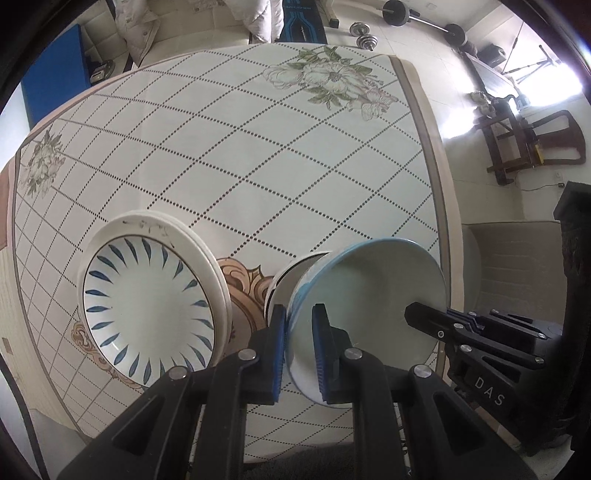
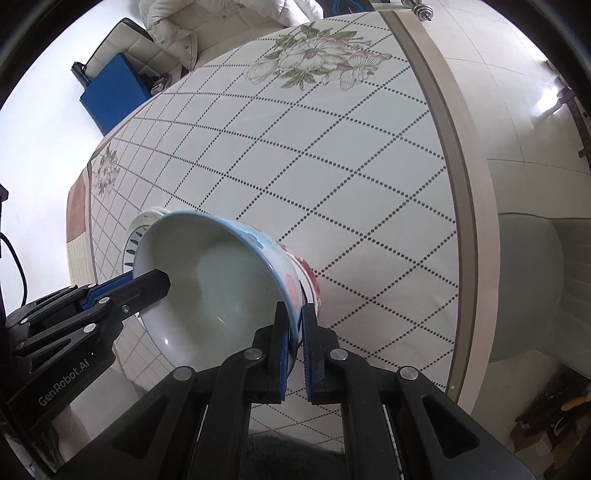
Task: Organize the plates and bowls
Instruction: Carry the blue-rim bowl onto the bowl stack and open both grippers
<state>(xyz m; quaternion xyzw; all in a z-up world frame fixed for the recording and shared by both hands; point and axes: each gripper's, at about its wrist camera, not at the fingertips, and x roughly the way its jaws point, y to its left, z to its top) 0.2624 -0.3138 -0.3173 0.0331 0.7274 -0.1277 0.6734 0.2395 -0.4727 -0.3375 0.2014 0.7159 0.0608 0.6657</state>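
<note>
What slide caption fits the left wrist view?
Both grippers clamp the blue bowl's rim beside stacked plates.

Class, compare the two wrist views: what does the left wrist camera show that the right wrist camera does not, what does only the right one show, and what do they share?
Only the left wrist view shows the whole leaf-patterned plate stack, dumbbells on the floor and a dark wooden chair.

Only the right wrist view shows the flower pattern on the blue bowl's outside.

Both show the bowl pinched at opposite rims by the left gripper and right gripper, over the checked tablecloth.
</note>
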